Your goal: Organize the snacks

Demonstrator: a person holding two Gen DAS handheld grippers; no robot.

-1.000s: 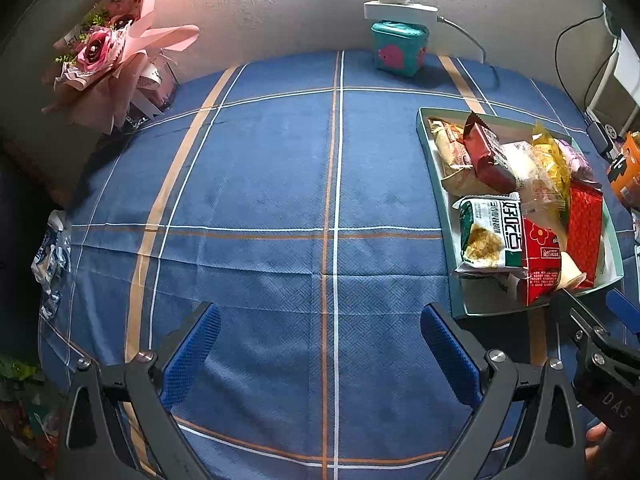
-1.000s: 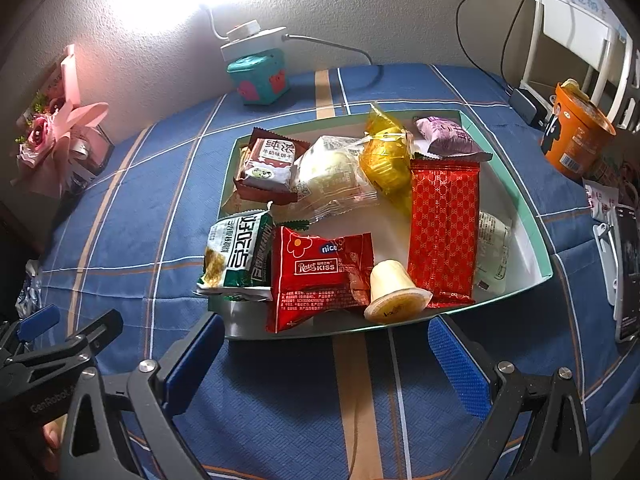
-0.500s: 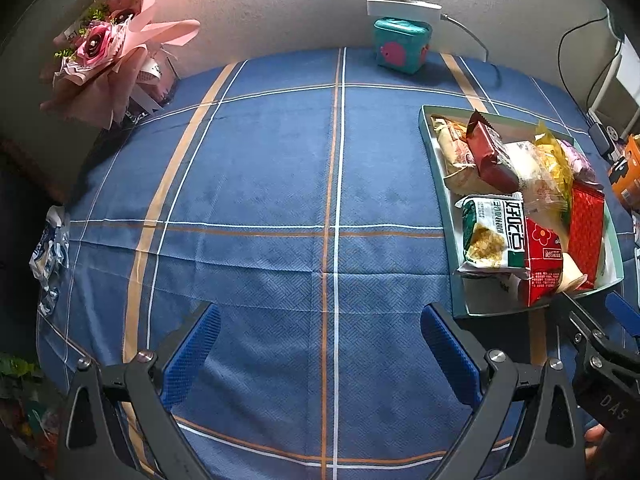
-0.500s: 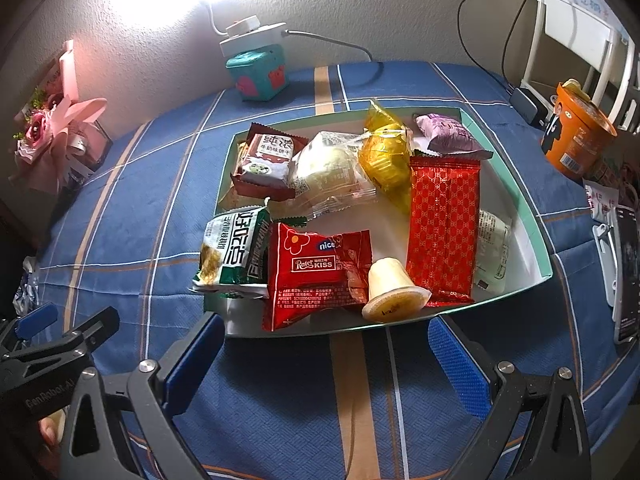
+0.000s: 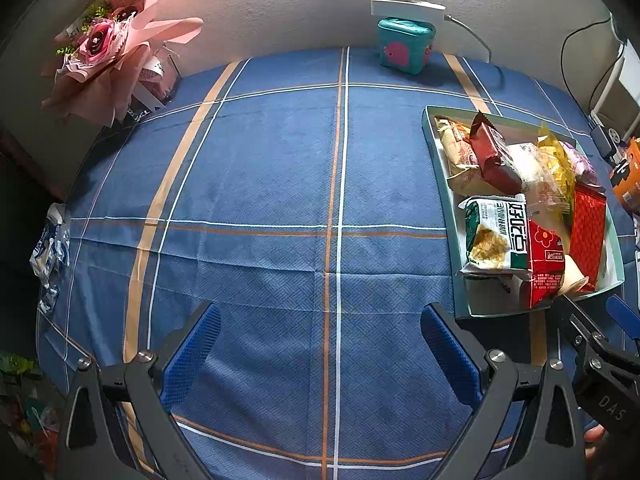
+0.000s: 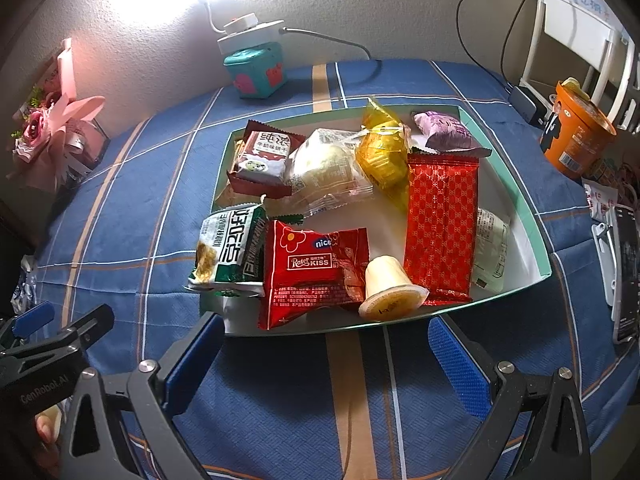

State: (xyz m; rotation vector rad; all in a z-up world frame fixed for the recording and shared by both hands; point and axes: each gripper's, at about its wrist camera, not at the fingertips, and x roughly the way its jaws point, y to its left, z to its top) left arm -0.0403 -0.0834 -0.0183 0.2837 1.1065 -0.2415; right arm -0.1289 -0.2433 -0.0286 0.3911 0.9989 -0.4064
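A teal-rimmed white tray (image 6: 516, 196) holds several snacks: a green-white packet (image 6: 230, 252), a red Rater Kiss packet (image 6: 312, 272), a jelly cup (image 6: 390, 292), a long red packet (image 6: 440, 224), a yellow packet (image 6: 382, 152), a maroon packet (image 6: 262, 152). The tray also shows at the right in the left wrist view (image 5: 434, 148). My right gripper (image 6: 326, 364) is open and empty just in front of the tray's near edge. My left gripper (image 5: 320, 356) is open and empty over bare blue cloth, left of the tray.
A teal box (image 6: 256, 74) with a white power strip stands by the back wall. A pink bouquet (image 5: 108, 52) lies at the back left. An orange cup (image 6: 576, 136) and a phone (image 6: 626, 276) sit right of the tray. A wrapper (image 5: 50, 248) lies at the table's left edge.
Both grippers have drifted slightly; the tray sits a little farther up in the right wrist view. Both stay open and empty.
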